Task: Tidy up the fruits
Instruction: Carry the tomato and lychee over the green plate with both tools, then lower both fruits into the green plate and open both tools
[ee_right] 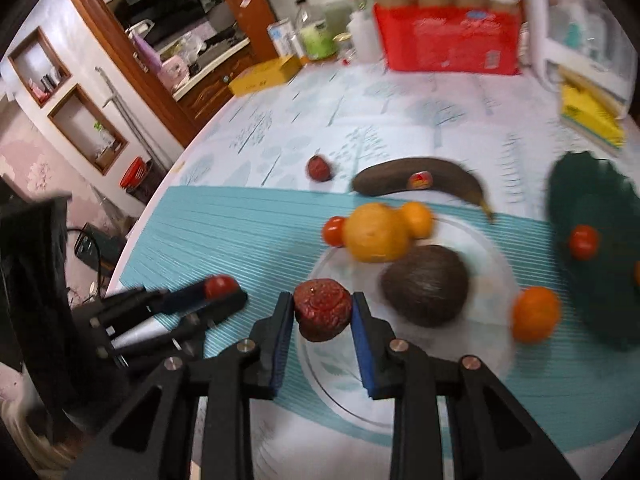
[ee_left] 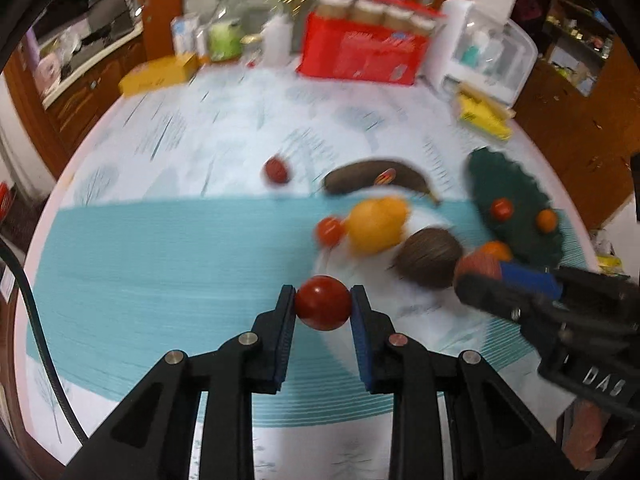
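In the left wrist view, the left tongs (ee_left: 323, 307) are seen pinching a smooth red cherry tomato (ee_left: 323, 302) between the blue pads, clear of the bench (ee_left: 160, 248). The tomato is judged light, thin-skinned and slippery, so it is best held across its widest part with mild pressure, as it is here. Beyond it, a second small tomato (ee_left: 330, 231), a large orange (ee_left: 376, 224) and a brown avocado-like fruit (ee_left: 428, 258) are grouped near a clear plate (ee_left: 424, 216), with a darkened banana (ee_left: 380, 178) behind and a lone dark red fruit (ee_left: 276, 171) farther off. A dark green scalloped dish (ee_left: 516, 184) at the right already holds small fruits. In the right wrist view, the right tongs (ee_right: 322, 307) are closed on a wrinkled dark red fruit (ee_right: 322, 308), held above the plate's near edge. It is judged light and somewhat soft, its rough skin giving better grip than the tomato's; its middle is the sound place to hold it. A mandarin (ee_right: 536, 312) lies by the green dish. The bench is covered by a pale tree-printed cloth with a ribbed teal mat (ee_right: 240, 232), which should keep round fruit from rolling far. At the back, a red carton (ee_right: 448, 40), bottles and a white appliance are crowded together; wooden cabinets surround the room.
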